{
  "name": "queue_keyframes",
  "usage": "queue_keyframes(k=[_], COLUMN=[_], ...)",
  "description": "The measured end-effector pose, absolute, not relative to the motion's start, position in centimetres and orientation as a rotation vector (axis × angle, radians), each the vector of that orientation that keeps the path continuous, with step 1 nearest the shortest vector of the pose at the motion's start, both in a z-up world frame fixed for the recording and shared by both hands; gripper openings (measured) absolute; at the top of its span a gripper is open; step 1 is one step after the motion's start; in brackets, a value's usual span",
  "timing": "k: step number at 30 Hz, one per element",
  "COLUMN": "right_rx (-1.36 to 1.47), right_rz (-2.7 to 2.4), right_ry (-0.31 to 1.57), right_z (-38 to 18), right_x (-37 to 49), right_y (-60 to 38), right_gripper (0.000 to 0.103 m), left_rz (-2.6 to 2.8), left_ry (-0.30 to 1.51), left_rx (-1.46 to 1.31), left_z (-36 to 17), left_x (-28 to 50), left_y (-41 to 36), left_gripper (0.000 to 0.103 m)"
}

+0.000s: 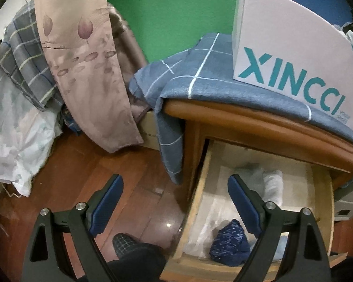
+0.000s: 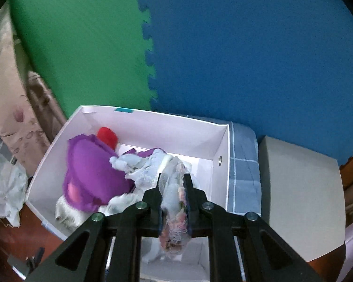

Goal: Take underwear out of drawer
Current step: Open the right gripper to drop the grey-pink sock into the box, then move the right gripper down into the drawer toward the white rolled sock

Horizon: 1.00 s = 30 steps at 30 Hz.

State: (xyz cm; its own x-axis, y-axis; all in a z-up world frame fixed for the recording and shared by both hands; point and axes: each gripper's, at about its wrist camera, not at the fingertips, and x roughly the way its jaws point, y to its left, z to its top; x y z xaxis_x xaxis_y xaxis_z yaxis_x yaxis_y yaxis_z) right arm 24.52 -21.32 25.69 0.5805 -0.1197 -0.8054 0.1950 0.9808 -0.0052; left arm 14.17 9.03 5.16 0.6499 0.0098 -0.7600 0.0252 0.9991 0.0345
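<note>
A: Any writing?
B: "XINCCI" in teal on the white box [image 1: 293,54], which stands on a blue checked cloth [image 1: 199,75] over the wooden cabinet [image 1: 258,122].
A: The room?
B: Wood floor [image 1: 134,176], green and blue foam mats [image 2: 246,47] behind.
A: The underwear?
B: A floral piece [image 2: 174,202] is pinched tight in the right gripper [image 2: 174,181], above the box. The left gripper [image 1: 175,183] gapes wide; a navy piece [image 1: 230,242] lies in the open drawer [image 1: 199,199] by its right finger.

Wooden nightstand [image 1: 254,117], drawer [image 1: 195,202] pulled open. Blue checked cloth [image 1: 199,82] drapes its top; white box [image 1: 291,54] stands on the cloth. Drawer holds dark blue underwear [image 1: 230,242], pale folded items.
</note>
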Motion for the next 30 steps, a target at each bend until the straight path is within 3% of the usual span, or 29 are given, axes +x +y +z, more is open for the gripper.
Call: queue_keyframes(k=[8, 10, 14, 16, 25, 30], right_rx=[0.128, 0.146, 0.155, 0.145, 0.091, 0.015], right_rz=[-0.218, -0.216, -0.213, -0.208, -0.117, -0.004], right_ry=[0.981, 0.979, 0.967, 0.959, 0.841, 0.863], right_z=[22.3, 21.9, 22.0, 22.5, 28.0, 27.8], right_x=[27.4, 27.2, 26.9, 26.5, 19.7, 12.3], right_y=[-22.5, -22.8, -23.1, -23.0, -21.3, -18.6], right_gripper=[0.019, 0.031, 0.039, 0.050, 0.051, 0.057], left_rz=[-0.007, -0.016, -0.018, -0.017, -0.007, 0.002], left_ry=[0.870, 0.880, 0.890, 0.892, 0.895, 0.893], left_rx=[0.049, 0.055, 0.069, 0.070, 0.067, 0.060], left_z=[5.0, 4.9, 4.5, 4.5, 4.5, 4.6], left_x=[14.6, 14.7, 14.7, 14.7, 14.6, 14.7], left_y=[9.0, 8.8, 8.5, 8.5, 8.7, 9.2], left_gripper=[0.089, 0.089, 0.089, 0.089, 0.089, 0.089])
